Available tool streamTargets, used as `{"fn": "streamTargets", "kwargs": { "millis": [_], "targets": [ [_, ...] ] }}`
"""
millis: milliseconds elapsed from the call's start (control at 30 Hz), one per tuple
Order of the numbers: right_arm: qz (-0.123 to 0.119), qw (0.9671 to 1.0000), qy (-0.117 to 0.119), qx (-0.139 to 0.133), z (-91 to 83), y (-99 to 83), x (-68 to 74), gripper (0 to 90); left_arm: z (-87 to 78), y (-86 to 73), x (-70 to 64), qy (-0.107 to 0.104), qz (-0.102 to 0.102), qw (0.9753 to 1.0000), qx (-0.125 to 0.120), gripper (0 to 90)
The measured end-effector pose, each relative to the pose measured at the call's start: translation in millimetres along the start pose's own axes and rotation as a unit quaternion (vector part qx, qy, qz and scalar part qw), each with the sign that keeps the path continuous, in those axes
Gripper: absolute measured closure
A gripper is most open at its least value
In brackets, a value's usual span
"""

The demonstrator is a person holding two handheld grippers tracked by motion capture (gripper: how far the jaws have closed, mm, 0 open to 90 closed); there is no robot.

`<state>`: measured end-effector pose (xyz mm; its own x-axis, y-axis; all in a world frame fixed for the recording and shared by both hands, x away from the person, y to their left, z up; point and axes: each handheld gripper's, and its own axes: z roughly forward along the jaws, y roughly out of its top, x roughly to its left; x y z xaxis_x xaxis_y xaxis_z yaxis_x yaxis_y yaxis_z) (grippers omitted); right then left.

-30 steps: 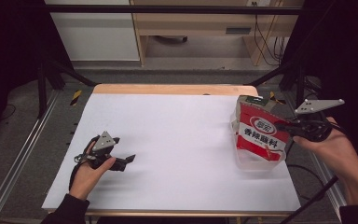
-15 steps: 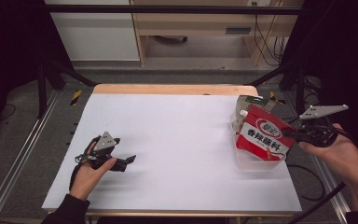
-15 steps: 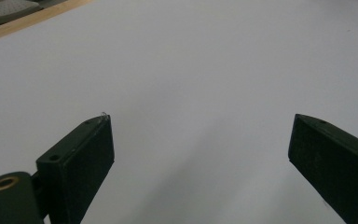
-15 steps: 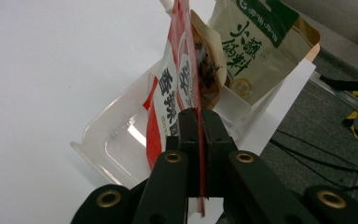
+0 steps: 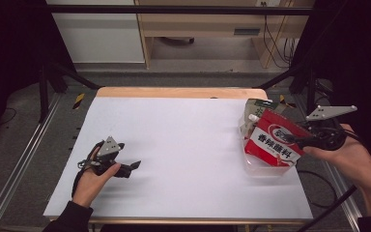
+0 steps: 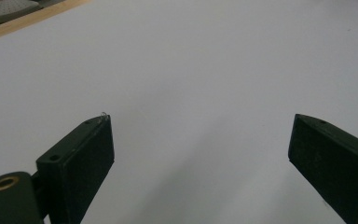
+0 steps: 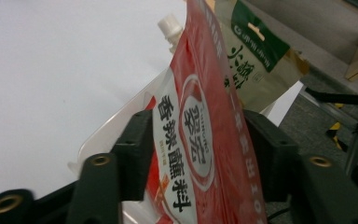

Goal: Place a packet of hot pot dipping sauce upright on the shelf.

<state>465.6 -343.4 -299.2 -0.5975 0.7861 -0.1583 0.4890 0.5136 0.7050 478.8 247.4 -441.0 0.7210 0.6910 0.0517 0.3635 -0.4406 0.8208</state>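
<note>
Right hand-held gripper [image 5: 297,140] clamps red pouch [image 5: 273,143] at table edge (left idle).

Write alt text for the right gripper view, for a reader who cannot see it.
The right gripper is shut on a red pouch with white label and Chinese print, one black jaw on each face. Behind it stand a green and tan pouch and a white spout cap, over a clear tray on the white table.
</note>
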Motion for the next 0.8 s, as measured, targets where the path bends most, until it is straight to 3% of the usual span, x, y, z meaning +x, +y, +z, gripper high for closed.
{"fn": "streamTargets", "kwargs": {
  "millis": [167,467,800],
  "targets": [
    [-0.007,0.9997,-0.016,-0.018,-0.9,15.8,4.5,32.6,-0.1,0.1,0.0,0.0,0.0,1.0,0.0,6.7],
    [-0.016,0.9986,-0.024,-0.044,-4.5,43.6,17.3,21.4,-1.0,0.3,0.6,0.001,0.0,1.0,-0.002,6.7],
    [-0.049,0.9964,-0.024,-0.065,-7.2,71.7,49.6,14.1,-1.5,0.4,0.7,0.002,-0.001,1.0,-0.002,6.7]
  ]
}}
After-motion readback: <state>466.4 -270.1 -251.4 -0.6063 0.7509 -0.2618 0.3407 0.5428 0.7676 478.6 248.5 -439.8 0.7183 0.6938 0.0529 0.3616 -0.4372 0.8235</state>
